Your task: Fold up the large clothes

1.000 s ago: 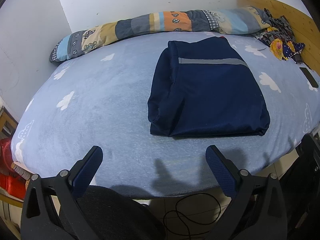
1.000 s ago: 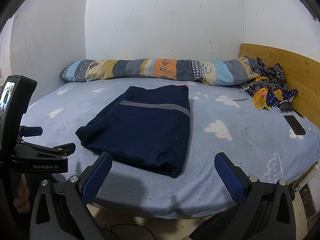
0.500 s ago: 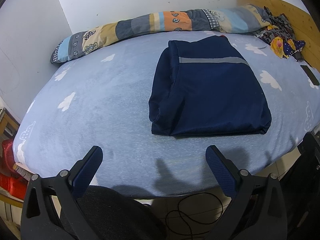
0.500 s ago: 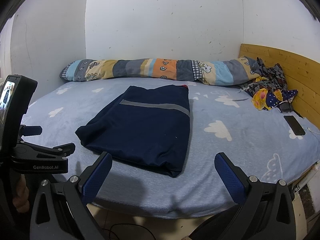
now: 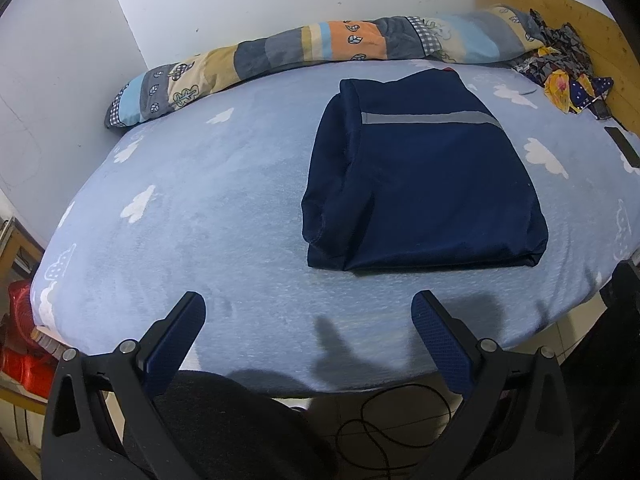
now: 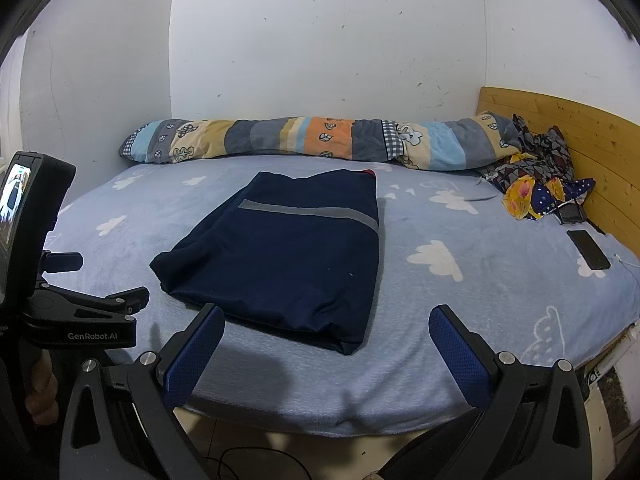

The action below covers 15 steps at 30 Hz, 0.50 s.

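A navy garment (image 5: pixel 424 184) with a grey stripe lies folded into a neat rectangle on the light blue cloud-print bed (image 5: pixel 200 216). The right wrist view shows the same garment (image 6: pixel 288 256) in the middle of the bed (image 6: pixel 480 304). My left gripper (image 5: pixel 308 312) hangs open over the bed's near edge, well short of the garment, holding nothing. My right gripper (image 6: pixel 326 324) is open too, its fingers empty just before the garment's near corner. The left gripper's body (image 6: pixel 60 312) shows at the left of the right wrist view.
A long patchwork bolster (image 6: pixel 320 140) lies along the back wall. Crumpled patterned cloth (image 6: pixel 536 184) and a black phone (image 6: pixel 588 248) sit by the wooden headboard (image 6: pixel 580 140). Red items (image 5: pixel 20 336) stand left of the bed. A black cable (image 5: pixel 396 420) lies on the floor.
The left wrist view has tilted up slightly, so the garment and bed sit a little lower in it. The right gripper and the garment have not moved.
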Available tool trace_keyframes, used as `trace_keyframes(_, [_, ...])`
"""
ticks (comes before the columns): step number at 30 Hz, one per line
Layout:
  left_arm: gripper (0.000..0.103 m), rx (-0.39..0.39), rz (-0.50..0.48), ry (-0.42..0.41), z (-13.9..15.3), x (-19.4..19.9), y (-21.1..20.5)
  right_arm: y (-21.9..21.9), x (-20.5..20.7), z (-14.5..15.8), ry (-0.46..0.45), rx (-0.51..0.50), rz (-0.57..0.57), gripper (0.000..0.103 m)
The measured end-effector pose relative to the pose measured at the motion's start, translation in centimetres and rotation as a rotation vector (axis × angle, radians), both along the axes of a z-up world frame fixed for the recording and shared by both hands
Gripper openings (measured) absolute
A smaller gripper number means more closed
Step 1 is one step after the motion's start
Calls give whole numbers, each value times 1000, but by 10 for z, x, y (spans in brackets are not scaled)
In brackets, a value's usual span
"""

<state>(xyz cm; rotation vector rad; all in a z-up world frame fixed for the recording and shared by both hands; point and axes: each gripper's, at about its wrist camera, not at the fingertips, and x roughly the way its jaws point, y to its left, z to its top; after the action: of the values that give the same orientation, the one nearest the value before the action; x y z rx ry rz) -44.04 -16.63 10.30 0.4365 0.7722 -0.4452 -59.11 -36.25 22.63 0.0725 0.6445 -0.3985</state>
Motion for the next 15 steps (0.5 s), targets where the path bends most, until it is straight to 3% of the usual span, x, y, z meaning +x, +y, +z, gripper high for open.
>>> trace_keyframes(15, [103,11,10,0,-3,1,1,0,2,0,4,-1,0,103])
